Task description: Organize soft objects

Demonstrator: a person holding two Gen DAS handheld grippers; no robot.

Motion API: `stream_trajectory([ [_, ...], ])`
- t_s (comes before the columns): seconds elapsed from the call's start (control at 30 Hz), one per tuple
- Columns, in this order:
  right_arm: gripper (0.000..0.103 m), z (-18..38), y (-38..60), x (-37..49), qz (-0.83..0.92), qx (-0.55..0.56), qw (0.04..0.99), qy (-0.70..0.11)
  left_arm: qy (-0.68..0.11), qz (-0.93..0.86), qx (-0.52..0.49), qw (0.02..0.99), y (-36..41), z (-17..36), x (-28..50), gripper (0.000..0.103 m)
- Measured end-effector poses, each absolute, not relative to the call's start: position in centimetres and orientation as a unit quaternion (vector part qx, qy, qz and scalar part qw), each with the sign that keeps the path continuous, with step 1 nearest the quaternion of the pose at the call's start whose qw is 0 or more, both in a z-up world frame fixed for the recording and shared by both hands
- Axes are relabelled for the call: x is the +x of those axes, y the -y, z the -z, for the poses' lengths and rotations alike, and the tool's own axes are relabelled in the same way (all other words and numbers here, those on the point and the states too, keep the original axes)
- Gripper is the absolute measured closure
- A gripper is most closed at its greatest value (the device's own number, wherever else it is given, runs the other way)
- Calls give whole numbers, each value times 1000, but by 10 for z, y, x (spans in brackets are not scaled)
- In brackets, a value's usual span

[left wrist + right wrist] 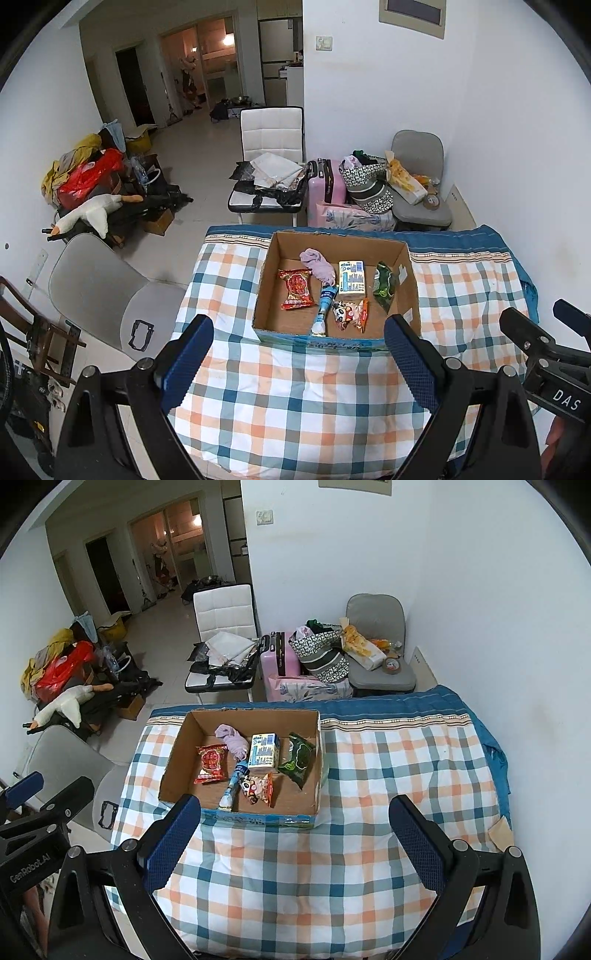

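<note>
An open cardboard box sits on a checked cloth. Inside lie a red packet, a lilac cloth, a blue-white tissue pack, a green packet, a blue-white tube and a cartoon snack packet. My left gripper is open and empty, in front of the box. My right gripper is open and empty, in front of the box's right side.
Behind the table stand a white chair with bags, a pink suitcase and a grey chair piled with bags. A grey chair stands left of the table. Clutter and a plush goose lie at the far left.
</note>
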State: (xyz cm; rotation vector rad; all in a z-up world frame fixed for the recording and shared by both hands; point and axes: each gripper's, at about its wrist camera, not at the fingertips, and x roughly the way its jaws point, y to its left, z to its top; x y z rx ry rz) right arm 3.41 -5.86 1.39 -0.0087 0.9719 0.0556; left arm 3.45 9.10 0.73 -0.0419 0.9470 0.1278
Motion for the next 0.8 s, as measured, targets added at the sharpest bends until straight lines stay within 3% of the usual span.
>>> stream_trajectory([
  [0.8,0,-18,60,33,-27,-3,883,-468,-459,-60,-19,886,-88,-6,34,8],
])
